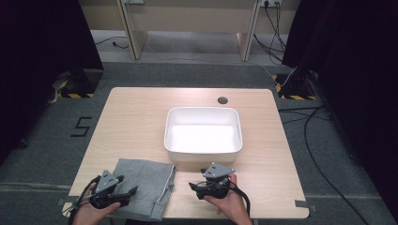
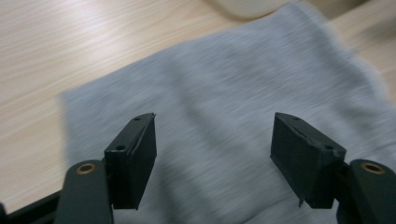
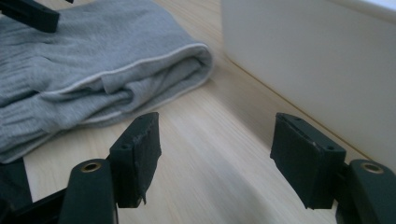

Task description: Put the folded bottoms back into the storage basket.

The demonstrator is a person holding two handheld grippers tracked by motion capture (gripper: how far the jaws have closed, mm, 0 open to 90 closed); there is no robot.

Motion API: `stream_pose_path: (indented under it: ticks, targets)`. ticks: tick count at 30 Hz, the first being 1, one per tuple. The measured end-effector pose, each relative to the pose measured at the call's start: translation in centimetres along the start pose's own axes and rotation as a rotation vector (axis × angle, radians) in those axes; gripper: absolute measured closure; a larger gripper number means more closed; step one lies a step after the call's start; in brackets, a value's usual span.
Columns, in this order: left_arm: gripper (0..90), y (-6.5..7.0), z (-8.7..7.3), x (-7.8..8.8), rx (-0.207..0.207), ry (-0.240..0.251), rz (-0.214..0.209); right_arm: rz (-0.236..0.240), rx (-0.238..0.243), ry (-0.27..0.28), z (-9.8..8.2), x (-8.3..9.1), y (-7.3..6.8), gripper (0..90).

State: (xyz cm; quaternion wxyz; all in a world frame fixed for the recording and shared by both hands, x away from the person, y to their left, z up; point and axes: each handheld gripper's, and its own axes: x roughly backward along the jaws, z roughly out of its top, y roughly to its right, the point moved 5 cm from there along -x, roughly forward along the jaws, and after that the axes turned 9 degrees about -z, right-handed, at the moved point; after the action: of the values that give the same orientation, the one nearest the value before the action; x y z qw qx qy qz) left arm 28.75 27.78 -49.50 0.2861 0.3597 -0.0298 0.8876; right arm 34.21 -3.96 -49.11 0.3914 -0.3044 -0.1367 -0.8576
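garment: a folded grey garment point(image 1: 143, 185) lies at about 7 o'clock on the wooden table point(image 1: 131, 122), near the front edge, just beside the tub's near-left corner but apart from it.
tub: a white tub point(image 1: 203, 130) stands near the table's middle, nothing visible inside it.
left gripper: the left gripper point(image 1: 126, 193) hovers over the garment's left part, jaws spread wide, nothing between them; in the left gripper view grey cloth point(image 2: 219, 93) lies under both pads.
right gripper: the right gripper point(image 1: 196, 187) sits at 6 o'clock, pointing toward 9 o'clock at the garment's folded edge point(image 3: 140, 70), jaws wide apart and empty, over bare wood, the tub wall point(image 3: 308, 60) close on one side.
likely step: reaching in to take hold of the garment.
risk, layers: a shallow pinch may catch the top layer alone, so the fold opens when lifted.
risk, tub: the right gripper is close to the tub wall; a wide swing could nudge it.
risk, edge: the garment lies near the table's front edge; a drag toward 6 o'clock could pull it off.
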Motion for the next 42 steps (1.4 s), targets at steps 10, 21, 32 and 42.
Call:
stream_pose_path:
  ticks: [10, 21, 32, 42]
  targets:
    - [27.3, -3.1, -1.6, 2.5, 0.124, 0.031, 0.055, 0.048, 0.054, 0.011, 2.5, -2.7, -2.5, 31.9]
    - [21.6, -3.2, -2.9, 2.6, 0.256, 0.027, -0.017, 0.043, 0.052, 0.017, 4.0, -4.8, -3.2, 31.4]
    - [13.7, -2.6, -4.4, 1.6, 0.279, -0.044, 0.004, 0.036, 0.068, 0.014, 4.4, -6.7, -3.9, 30.7]
    - [18.7, -2.3, -4.4, 1.5, 0.266, -0.049, -0.023, 0.007, 0.059, -0.032, 3.9, -8.6, -4.0, 24.2]
